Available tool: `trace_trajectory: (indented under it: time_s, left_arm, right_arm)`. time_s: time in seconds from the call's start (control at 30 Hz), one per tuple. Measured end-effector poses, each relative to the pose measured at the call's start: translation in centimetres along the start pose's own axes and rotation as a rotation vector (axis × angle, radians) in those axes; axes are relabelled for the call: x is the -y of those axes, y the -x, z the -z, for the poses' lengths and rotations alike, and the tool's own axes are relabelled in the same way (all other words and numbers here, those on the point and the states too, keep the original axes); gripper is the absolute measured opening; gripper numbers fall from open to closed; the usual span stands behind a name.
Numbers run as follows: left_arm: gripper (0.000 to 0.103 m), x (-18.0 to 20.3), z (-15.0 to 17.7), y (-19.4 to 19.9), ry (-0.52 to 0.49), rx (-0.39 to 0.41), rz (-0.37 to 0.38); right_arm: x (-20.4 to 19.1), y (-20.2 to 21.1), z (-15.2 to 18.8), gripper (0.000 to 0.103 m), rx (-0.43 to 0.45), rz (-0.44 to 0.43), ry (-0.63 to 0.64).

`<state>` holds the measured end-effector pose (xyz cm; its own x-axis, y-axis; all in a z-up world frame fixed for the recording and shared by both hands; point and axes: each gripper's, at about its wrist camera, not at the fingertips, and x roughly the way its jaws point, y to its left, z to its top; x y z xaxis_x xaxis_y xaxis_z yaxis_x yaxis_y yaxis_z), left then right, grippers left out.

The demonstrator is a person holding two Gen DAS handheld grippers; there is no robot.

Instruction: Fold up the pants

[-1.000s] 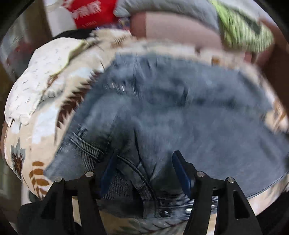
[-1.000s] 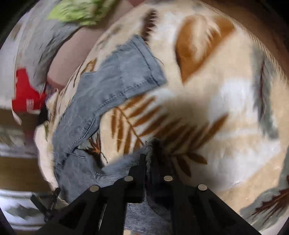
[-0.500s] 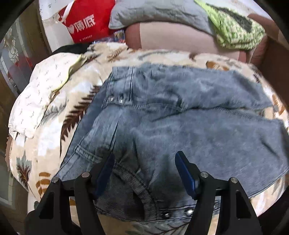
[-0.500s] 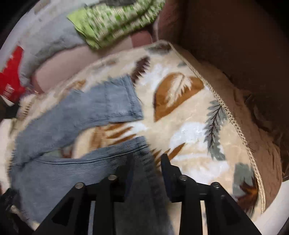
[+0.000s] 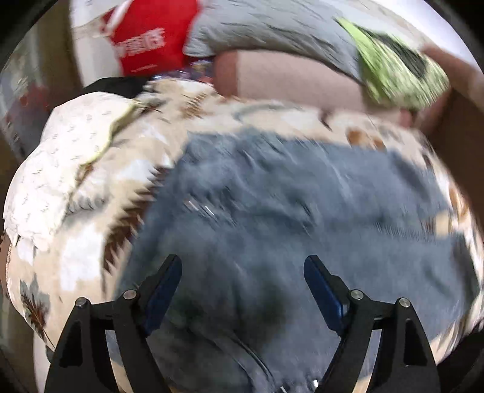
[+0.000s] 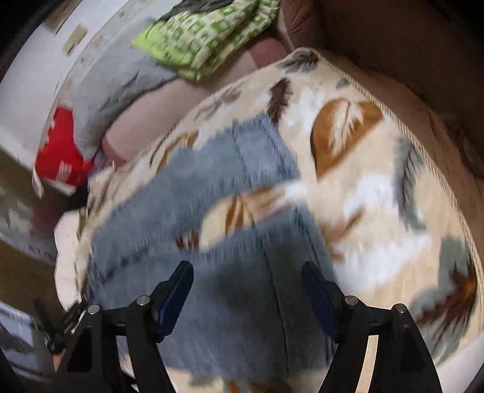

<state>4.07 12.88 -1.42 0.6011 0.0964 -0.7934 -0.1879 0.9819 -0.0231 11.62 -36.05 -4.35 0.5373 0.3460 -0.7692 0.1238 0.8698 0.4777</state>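
Observation:
Blue denim pants (image 5: 287, 217) lie spread on a cream blanket with a leaf print (image 5: 90, 241). Both views are blurred by motion. In the left wrist view my left gripper (image 5: 243, 272) hovers over the waist part of the pants, its jaws opening, with nothing pinched between them. In the right wrist view the two legs of the pants (image 6: 242, 272) run away to the upper left, one above the other. My right gripper (image 6: 246, 278) hangs above the nearer leg with its jaws opening, and the cloth lies loose below them.
A red bag (image 5: 151, 39), a grey pillow (image 5: 272, 27) and a green-checked cloth (image 5: 393, 75) lie at the far side of the bed. A white quilt (image 5: 60, 157) is bunched at the left. The blanket's corded edge (image 6: 423, 145) borders a brown surface on the right.
My right gripper was shut on the hem of a pant leg and has let it go; the leg now lies flat. My left gripper's jaws widened and it lifted off the waist.

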Motion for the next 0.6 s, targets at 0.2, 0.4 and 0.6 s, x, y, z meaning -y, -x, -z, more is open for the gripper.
trace_trajectory:
  time_s: [0.2,0.4,0.6]
  left_arm:
    - [0.084,-6.4,-3.5,-4.7,0.200,-0.089,-0.006]
    - [0.084,-9.5,-4.7,-9.1,0.378,-0.176,0.080]
    - [0.074,-9.4,-5.9,-11.4,0.386,-0.212,0.091]
  right_arm:
    - [4.2,-6.8,-7.5,0.076,-0.055,0.027,-0.161]
    - [4.9,-10.5,-9.6,0.078,-0.120,0.044,-0.163]
    - [4.2,-10.9,-9.8,0.064,-0.141,0.064,-0.118]
